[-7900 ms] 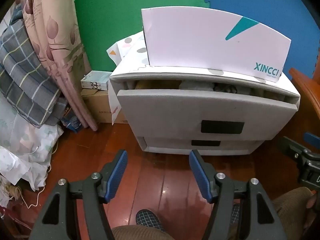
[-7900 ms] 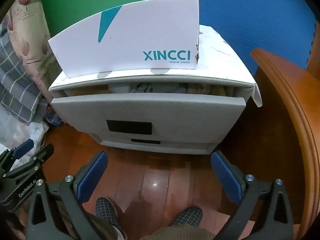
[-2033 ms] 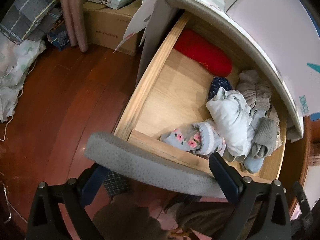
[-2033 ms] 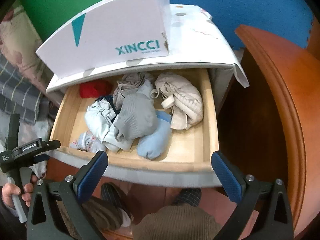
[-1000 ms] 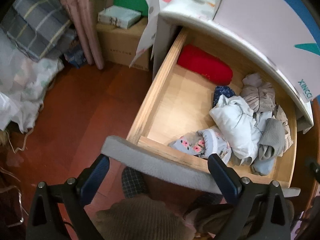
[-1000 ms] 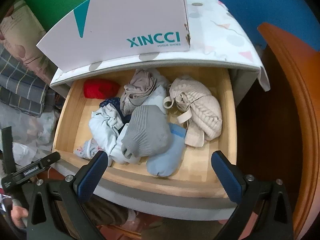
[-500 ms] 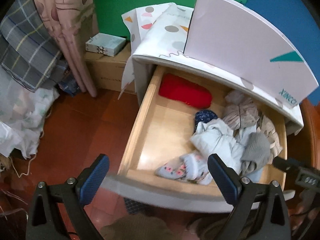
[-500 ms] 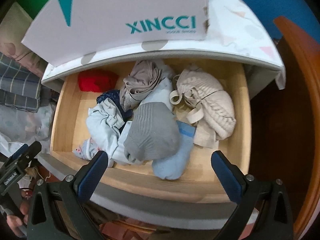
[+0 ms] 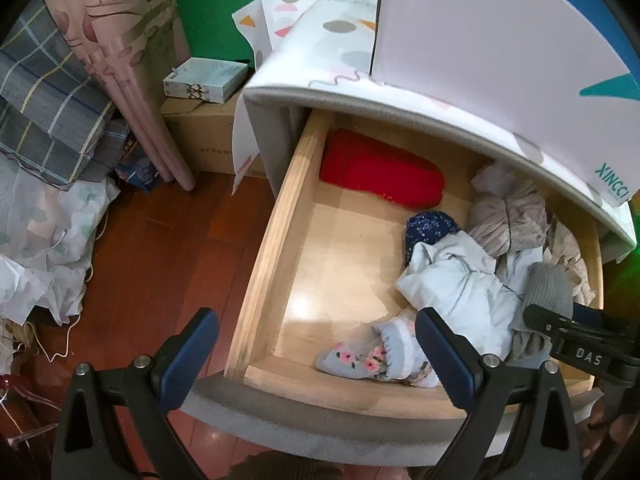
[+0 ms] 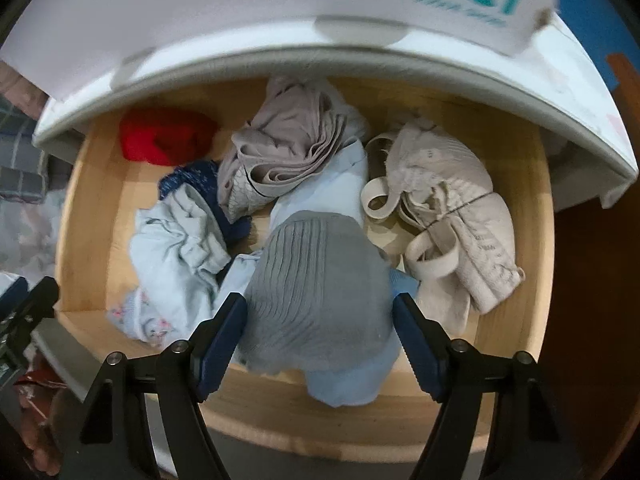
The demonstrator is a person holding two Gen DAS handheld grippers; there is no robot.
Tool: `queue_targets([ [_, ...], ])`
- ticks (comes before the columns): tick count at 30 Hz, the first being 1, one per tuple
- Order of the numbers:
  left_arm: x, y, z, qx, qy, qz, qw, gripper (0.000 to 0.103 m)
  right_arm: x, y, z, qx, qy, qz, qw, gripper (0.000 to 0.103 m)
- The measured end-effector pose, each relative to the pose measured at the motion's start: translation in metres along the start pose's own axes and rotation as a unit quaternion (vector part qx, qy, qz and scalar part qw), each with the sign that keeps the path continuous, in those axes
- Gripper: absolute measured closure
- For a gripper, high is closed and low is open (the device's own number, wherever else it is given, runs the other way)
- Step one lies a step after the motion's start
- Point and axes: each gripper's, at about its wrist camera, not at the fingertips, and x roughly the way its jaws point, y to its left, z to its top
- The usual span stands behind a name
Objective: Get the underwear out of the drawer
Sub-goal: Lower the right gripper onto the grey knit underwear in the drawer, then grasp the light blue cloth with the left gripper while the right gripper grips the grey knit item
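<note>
The wooden drawer (image 9: pixel 266 272) stands pulled out, full of rolled and crumpled underwear. In the right wrist view my right gripper (image 10: pixel 318 320) points down into the drawer (image 10: pixel 542 216). Its jaws are closing on either side of a grey ribbed piece of underwear (image 10: pixel 316 292), and the blue pads (image 10: pixel 224 328) sit right at its edges. A light blue piece (image 10: pixel 344 384) lies under the grey one. My left gripper (image 9: pixel 316 356) hangs open over the drawer's front left corner, empty, above a floral piece (image 9: pixel 372 360). The grey ribbed underwear (image 9: pixel 548 292) and the right gripper's body (image 9: pixel 580 350) show at the right.
A red roll (image 9: pixel 380 176), a navy dotted piece (image 9: pixel 430 226), a white garment (image 9: pixel 452 280) and beige pieces (image 10: pixel 452 216) also lie inside. A white XINCCI box (image 9: pixel 500 48) stands on the cabinet top. Cartons (image 9: pixel 200 132), curtain and bedding crowd the floor at left.
My right gripper has sunk toward the grey ribbed underwear and its jaws have narrowed around it. The left gripper has drifted back from the drawer front and stays open.
</note>
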Motion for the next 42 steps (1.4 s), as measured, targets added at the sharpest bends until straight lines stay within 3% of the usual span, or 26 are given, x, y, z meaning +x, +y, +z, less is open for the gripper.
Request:
queue_targets([
  [4, 0.009, -0.005, -0.002, 0.006, 0.011, -0.003, 0.9999, 0.002, 0.014, 0.004, -0.001, -0.01, 0.011, -0.007, 1.0, 0.034],
  [11, 0.02, -0.016, 0.0, 0.003, 0.027, -0.023, 0.9994, 0.002, 0.015, -0.003, -0.009, -0.004, 0.002, -0.008, 1.0, 0.057],
  [14, 0.021, -0.025, 0.002, 0.007, 0.029, -0.03, 0.9991, 0.002, 0.009, -0.014, -0.016, 0.003, 0.0, -0.002, 1.0, 0.061],
  [24, 0.038, -0.062, 0.012, 0.017, 0.061, -0.054, 0.9965, 0.002, -0.026, -0.046, -0.043, 0.025, -0.027, -0.027, 0.999, 0.064],
  [30, 0.056, -0.076, 0.011, 0.0, 0.092, -0.065, 0.9936, 0.002, -0.018, -0.071, -0.059, 0.049, -0.014, -0.026, 0.998, 0.064],
  [34, 0.063, -0.083, 0.013, -0.012, 0.096, -0.066, 0.9931, 0.002, -0.013, -0.083, -0.064, 0.071, -0.014, 0.013, 0.997, 0.064],
  [42, 0.095, -0.099, 0.019, -0.024, 0.138, -0.062, 0.9882, 0.002, -0.015, -0.065, -0.064, 0.02, -0.019, -0.015, 1.0, 0.064],
])
